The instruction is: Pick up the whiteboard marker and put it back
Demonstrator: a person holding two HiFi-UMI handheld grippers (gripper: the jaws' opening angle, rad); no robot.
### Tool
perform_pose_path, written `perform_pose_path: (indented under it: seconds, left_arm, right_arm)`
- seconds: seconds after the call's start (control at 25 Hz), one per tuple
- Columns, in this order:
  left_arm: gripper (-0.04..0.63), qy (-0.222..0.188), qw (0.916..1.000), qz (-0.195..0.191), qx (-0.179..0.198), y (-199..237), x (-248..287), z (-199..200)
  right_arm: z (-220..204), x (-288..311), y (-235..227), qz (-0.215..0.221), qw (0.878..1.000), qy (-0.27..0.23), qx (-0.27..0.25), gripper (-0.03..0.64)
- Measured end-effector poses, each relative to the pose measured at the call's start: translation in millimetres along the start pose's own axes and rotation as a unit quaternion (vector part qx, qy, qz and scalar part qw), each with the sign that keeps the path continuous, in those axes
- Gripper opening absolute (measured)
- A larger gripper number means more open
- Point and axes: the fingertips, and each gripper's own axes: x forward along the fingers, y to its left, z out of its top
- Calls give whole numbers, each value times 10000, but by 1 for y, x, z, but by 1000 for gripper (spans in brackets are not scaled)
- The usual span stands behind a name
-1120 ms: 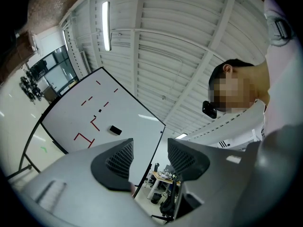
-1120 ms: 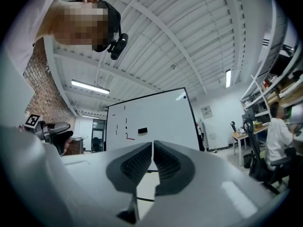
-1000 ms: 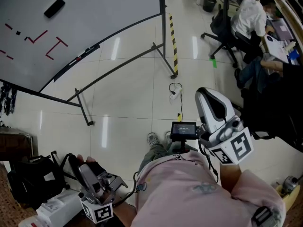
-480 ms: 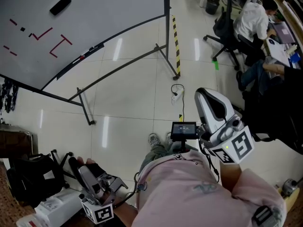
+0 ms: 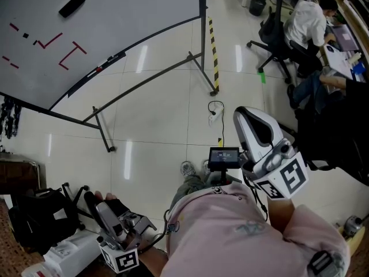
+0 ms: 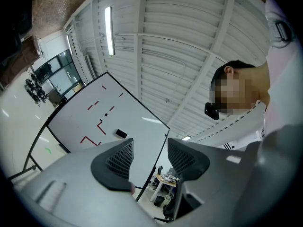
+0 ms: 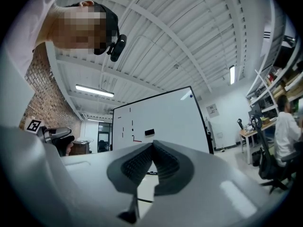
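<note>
The whiteboard (image 5: 115, 16) with red marks and a black eraser (image 5: 74, 4) stands far off at the upper left on a wheeled frame. On its ledge lie small marker-like sticks, one red-tipped (image 5: 96, 70) and one dark (image 5: 117, 56), too small to tell apart. My left gripper (image 5: 101, 203) is low at my left side and open with nothing between its pads (image 6: 149, 157). My right gripper (image 5: 248, 115) is held up in front of my chest and shut on nothing (image 7: 152, 148). Both gripper views point up at the whiteboard (image 6: 109, 112) (image 7: 161, 122).
A person sits on an office chair (image 5: 277, 33) at desks on the upper right. A yellow-black strip (image 5: 213, 51) and a power strip with its cable (image 5: 212, 114) lie on the tiled floor. A black bag (image 5: 34, 218) sits at the lower left. The stand's leg (image 5: 104, 134) juts toward me.
The head view has shifted a little, so the whiteboard sits slightly higher and further right in frame. Both grippers stay almost where they were.
</note>
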Motion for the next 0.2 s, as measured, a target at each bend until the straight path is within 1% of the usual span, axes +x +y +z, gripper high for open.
perform_pose_path:
  seconds: [0.2]
  left_arm:
    - [219,-16,9997,-59,-232,-2,2,-1]
  right_arm:
    - [0,2,2,-1,10000,14,10,-5]
